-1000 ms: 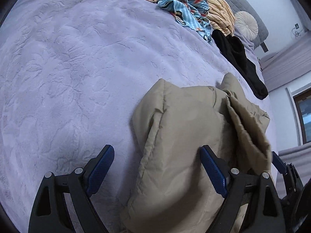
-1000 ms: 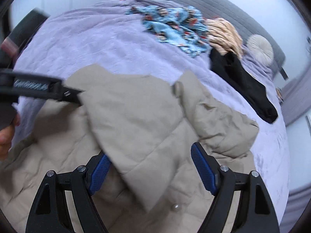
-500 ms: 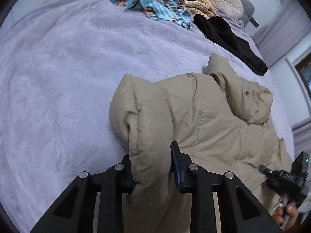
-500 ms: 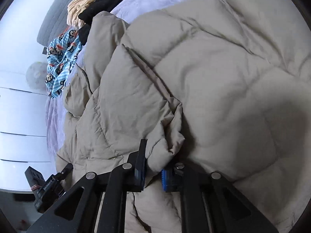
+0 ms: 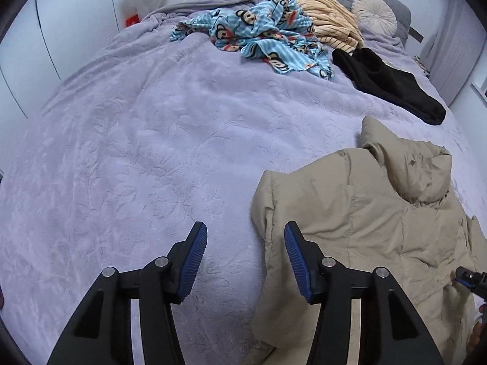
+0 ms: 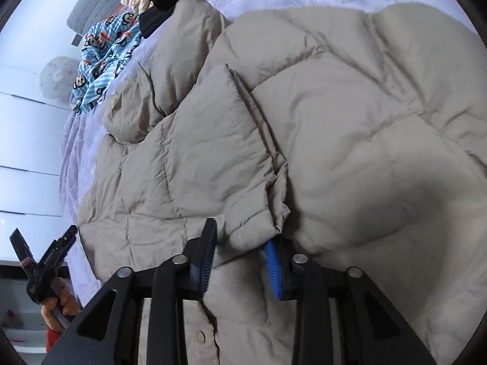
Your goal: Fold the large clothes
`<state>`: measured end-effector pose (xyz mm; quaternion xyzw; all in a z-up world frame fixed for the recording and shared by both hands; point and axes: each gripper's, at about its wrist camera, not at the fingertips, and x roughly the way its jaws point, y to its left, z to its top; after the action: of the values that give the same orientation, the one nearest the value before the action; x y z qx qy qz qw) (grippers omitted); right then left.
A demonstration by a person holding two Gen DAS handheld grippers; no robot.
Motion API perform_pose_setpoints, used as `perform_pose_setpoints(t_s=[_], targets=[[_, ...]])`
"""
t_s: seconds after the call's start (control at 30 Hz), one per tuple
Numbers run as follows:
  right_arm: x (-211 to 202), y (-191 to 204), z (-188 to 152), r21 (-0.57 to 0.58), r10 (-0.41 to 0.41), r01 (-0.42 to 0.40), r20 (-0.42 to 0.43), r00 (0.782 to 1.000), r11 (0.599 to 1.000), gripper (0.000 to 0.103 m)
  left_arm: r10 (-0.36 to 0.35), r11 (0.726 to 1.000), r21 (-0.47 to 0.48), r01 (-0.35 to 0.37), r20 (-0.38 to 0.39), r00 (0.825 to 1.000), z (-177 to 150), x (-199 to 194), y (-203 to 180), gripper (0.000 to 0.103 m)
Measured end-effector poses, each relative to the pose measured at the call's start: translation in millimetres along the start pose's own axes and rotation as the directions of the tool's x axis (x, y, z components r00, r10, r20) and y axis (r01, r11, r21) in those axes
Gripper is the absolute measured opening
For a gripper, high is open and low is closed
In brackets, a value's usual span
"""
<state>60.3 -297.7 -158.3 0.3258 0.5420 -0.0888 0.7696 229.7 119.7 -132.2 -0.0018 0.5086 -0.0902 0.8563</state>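
Beige puffer jacket (image 5: 365,228) lies crumpled on lavender bedspread (image 5: 152,152), toward its near right side in left wrist view. Left gripper (image 5: 245,258): jaws spread, nothing between them; right pad just beside jacket's left edge, contact unclear. Right gripper (image 6: 240,261): blue pads part-closed around a folded jacket edge; grip firmness cannot be told. Monkey-print cloth (image 5: 268,39), striped garment (image 5: 328,27), black garment (image 5: 389,85) near headboard.

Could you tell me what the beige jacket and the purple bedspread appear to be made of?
The beige jacket looks like a matte woven shell, likely nylon or polyester, over puffy filling: stitched quilt lines and fine crinkles show. The purple bedspread looks like soft plush fleece, with a fuzzy nap and an embossed leaf pattern.
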Motion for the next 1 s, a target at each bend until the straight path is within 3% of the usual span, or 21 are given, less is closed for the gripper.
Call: perform_pose_setpoints(t_s=[0.1, 0.13, 0.17, 0.33, 0.47, 0.57, 0.63, 0.73, 0.9, 1.0], targets=[[-34.6, 1.3, 1.3, -0.045, -0.053, 0.059, 0.123, 0.991, 0.997, 0.04, -0.031, 0.999, 0.013, 0.031, -0.002, 1.0, -1.3, -1.1, -17.0, 0.055], [-38.6, 2.4, 5.7, -0.058, -0.042, 0.05, 0.139, 0.989, 0.997, 0.033, -0.037, 0.999, 0.016, 0.038, -0.01, 0.999, -6.2, 1.2, -22.2, 0.055], [-36.6, 5.2, 11.6, -0.078, -0.034, 0.045, 0.138, 0.99, 0.996, 0.025, -0.035, 0.999, 0.027, 0.036, -0.028, 0.999, -10.7, 10.0, -32.7, 0.055], [2.0, 28.6, 32.8, -0.194, -0.039, 0.062, 0.118, 0.992, 0.979, 0.021, 0.065, 0.996, 0.065, -0.06, -0.078, 0.995, -38.4, 50.6, -52.5, 0.055], [49.3, 21.8, 31.3, -0.207, -0.078, 0.087, 0.051, 0.996, 0.974, 0.019, 0.053, 0.998, -0.015, -0.055, -0.099, 0.994, -42.9, 68.1, -38.2, 0.079], [47.0, 14.3, 31.3, -0.194, -0.055, 0.066, 0.062, 0.997, 0.979, 0.018, -0.008, 0.993, -0.114, -0.008, -0.143, 0.99, -38.6, 71.2, -23.5, 0.08], [36.1, 11.1, 29.9, -0.174, -0.053, 0.064, 0.063, 0.997, 0.983, 0.018, 0.017, 0.995, -0.097, -0.032, -0.143, 0.99, -36.0, 64.9, -25.2, 0.08], [13.3, 0.5, 25.4, -0.141, -0.038, 0.047, 0.06, 0.997, 0.989, 0.022, 0.076, 0.996, -0.029, -0.081, -0.13, 0.989, -36.5, 49.9, -37.7, 0.08], [-22.3, -26.9, 4.3, -0.045, 0.01, -0.008, 0.051, 0.999, 0.999, 0.025, 0.094, 0.993, 0.076, -0.086, -0.11, 0.989, -39.1, 19.2, -67.6, 0.08], [-35.9, -45.1, -19.7, 0.024, -0.007, 0.005, 0.045, 0.999, 1.0, 0.047, 0.08, 0.989, 0.137, -0.063, -0.119, 0.99, -45.0, 3.1, -94.9, 0.08]])
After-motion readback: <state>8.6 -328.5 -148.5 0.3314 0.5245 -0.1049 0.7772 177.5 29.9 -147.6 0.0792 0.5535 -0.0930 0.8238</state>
